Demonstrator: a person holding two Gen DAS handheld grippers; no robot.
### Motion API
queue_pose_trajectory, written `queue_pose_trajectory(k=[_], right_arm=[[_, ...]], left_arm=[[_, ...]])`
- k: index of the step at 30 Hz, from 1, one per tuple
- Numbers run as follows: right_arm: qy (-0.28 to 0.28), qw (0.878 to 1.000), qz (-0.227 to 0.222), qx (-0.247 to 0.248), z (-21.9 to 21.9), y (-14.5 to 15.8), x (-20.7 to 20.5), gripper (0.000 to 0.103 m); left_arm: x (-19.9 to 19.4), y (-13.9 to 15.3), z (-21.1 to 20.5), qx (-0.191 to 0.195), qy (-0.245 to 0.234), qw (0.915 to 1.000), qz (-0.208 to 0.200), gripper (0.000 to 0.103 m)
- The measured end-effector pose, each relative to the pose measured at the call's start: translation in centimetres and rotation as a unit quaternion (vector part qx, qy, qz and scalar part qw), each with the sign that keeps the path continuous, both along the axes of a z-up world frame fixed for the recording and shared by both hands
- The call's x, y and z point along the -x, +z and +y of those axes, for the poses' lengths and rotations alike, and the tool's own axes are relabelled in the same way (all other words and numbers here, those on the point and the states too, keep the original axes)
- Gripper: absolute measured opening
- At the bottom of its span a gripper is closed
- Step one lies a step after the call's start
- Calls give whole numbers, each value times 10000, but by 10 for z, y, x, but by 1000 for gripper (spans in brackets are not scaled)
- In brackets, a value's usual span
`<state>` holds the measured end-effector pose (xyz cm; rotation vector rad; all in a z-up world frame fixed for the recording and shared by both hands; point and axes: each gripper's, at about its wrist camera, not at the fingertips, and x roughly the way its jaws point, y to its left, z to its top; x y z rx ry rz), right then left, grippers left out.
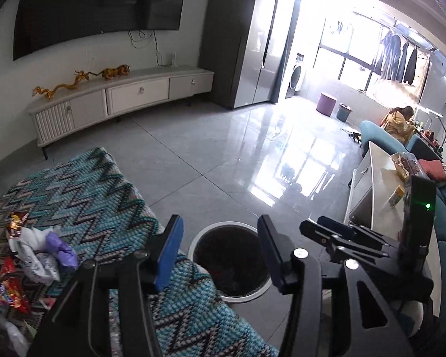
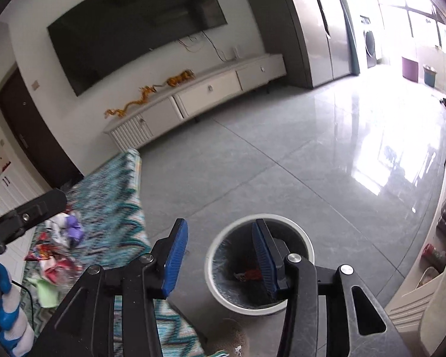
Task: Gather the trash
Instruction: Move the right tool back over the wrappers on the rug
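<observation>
A white round trash bin (image 1: 197,238) with a dark liner stands on the floor beside a surface covered with a teal zigzag cloth (image 1: 98,196). My left gripper (image 1: 220,253) is open and empty above the bin. My right gripper (image 2: 220,255) is open and empty over the same bin (image 2: 300,238), where a red wrapper (image 2: 249,274) lies inside. Trash sits on the cloth at the left: crumpled white paper (image 1: 35,255), a purple scrap (image 1: 61,248) and red snack wrappers (image 1: 10,294). The pile also shows in the right wrist view (image 2: 59,247).
A white TV cabinet (image 1: 119,98) with gold dragon figures stands under a wall TV. Grey tiled floor (image 1: 238,148) lies beyond the bin. A white table (image 1: 383,184) and teal sofa are at the right. The right gripper's body (image 1: 371,238) is close beside my left one.
</observation>
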<state>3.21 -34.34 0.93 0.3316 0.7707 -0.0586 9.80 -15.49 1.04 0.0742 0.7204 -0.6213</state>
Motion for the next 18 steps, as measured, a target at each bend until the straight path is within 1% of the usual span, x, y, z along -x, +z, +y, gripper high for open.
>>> queue_pose_trajectory(k=[1, 5, 8, 10, 13, 16, 18], right_arm=[[60, 9999, -96, 19, 7, 9, 3, 43], [325, 9982, -474, 140, 41, 47, 18, 43], [566, 9956, -726, 174, 66, 70, 28, 43], [782, 9933, -840, 157, 84, 84, 34, 43], [1192, 9886, -910, 154, 111, 94, 36, 43], [1565, 9837, -880, 137, 139, 95, 34, 43], [1775, 9805, -822, 161, 156, 93, 31, 43]], left_arm=[[7, 8, 14, 36, 62, 9999, -102, 50], [25, 31, 71, 82, 380, 9988, -304, 50], [37, 43, 128, -31, 844, 9950, -525, 50], [43, 46, 165, -90, 1160, 9915, -582, 50], [51, 42, 214, -114, 1561, 9861, -562, 50], [62, 30, 244, -50, 1773, 9836, -338, 50], [68, 20, 254, -19, 1855, 9825, -178, 50]])
